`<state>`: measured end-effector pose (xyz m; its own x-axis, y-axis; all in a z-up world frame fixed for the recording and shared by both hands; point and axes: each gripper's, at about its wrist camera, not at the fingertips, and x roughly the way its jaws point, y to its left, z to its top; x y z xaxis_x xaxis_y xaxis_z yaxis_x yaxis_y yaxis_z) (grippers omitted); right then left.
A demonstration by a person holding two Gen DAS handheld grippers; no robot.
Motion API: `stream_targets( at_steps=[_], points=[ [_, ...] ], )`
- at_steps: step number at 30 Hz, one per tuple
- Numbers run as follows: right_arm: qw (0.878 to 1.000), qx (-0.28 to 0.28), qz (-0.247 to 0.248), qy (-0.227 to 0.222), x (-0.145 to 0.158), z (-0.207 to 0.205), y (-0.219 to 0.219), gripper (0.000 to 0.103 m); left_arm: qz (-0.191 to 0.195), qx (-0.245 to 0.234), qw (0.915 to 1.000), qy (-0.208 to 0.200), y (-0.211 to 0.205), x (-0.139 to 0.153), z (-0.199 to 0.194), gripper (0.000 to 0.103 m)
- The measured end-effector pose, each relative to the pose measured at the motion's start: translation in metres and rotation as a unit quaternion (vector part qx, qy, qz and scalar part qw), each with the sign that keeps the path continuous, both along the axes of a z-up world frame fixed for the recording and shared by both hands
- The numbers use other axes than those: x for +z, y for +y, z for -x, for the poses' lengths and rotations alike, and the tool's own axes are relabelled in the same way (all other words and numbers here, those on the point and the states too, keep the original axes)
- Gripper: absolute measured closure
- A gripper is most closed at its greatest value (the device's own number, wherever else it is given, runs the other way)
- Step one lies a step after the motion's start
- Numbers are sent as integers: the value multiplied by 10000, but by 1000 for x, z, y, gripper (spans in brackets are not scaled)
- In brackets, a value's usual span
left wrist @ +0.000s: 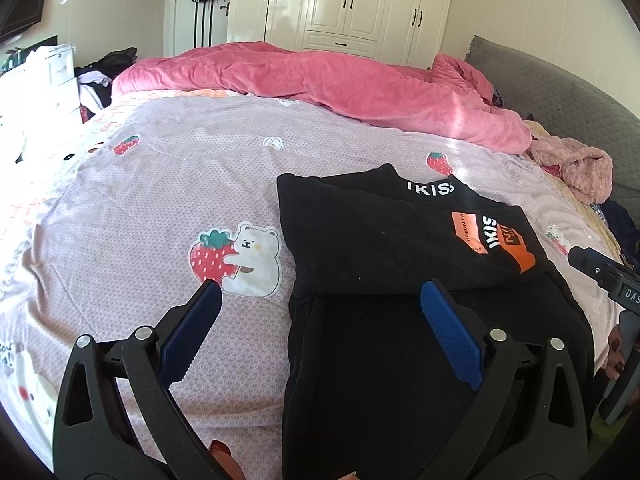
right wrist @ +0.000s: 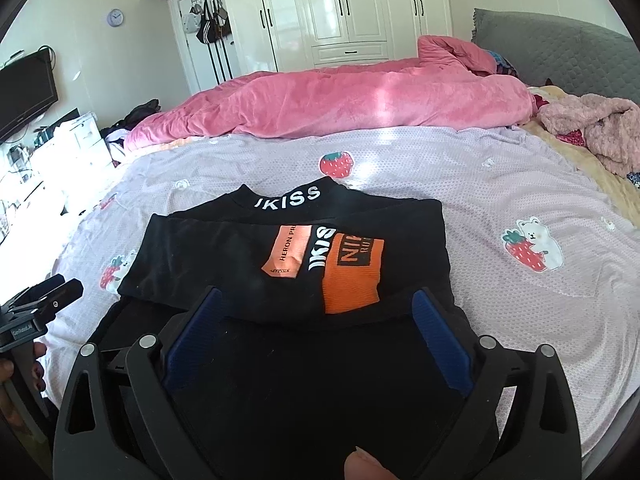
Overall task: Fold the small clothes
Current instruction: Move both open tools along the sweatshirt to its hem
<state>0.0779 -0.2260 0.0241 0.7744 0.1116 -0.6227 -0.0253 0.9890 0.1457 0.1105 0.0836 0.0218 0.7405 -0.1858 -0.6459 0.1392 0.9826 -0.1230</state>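
A black top (right wrist: 248,256) lies part-folded on a bed (left wrist: 160,184) spread with a lilac sheet printed in strawberries and bears. Both pairs of tongs hang over it, each with its jaws spread wide and nothing between the blue pads. The left tongs (left wrist: 320,292) straddle the garment's left edge: one blue pad hovers above bare sheet beside the strawberry-and-bear print (left wrist: 236,256), the other above black cloth. The right tongs (right wrist: 316,300) sit squarely over the garment, just short of its orange patch (right wrist: 348,276) and white lettering. Ahead of both, the collar band faces the far side of the bed, with one layer of the top doubled across the body. Further ahead still, a rumpled pink quilt (right wrist: 340,100) runs along the bed, well clear of the work, in front of white wardrobes (right wrist: 340,12).

The step in hand appears to be the pause between folds, one fold laid and let go. The garment's near portion still lies flat beneath the tongs, so the job looks roughly half done. The next move probably calls for both tongs to come down on the near hem, pinch the cloth alone without snagging the sheet, and carry it forward evenly towards the collar so the edges line up
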Motion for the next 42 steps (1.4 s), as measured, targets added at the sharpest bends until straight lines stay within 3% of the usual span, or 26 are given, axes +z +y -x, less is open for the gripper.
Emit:
stream_targets(
  at_steps=[20,42],
  points=[
    [9999,-4,74,91,-1,39,-14,8,151,381,9991,109,30,2,41,9],
    [9974,-191,274,646,-39,94,-56,8,-320,247,9961,786,31,-47,94,9]
  ],
)
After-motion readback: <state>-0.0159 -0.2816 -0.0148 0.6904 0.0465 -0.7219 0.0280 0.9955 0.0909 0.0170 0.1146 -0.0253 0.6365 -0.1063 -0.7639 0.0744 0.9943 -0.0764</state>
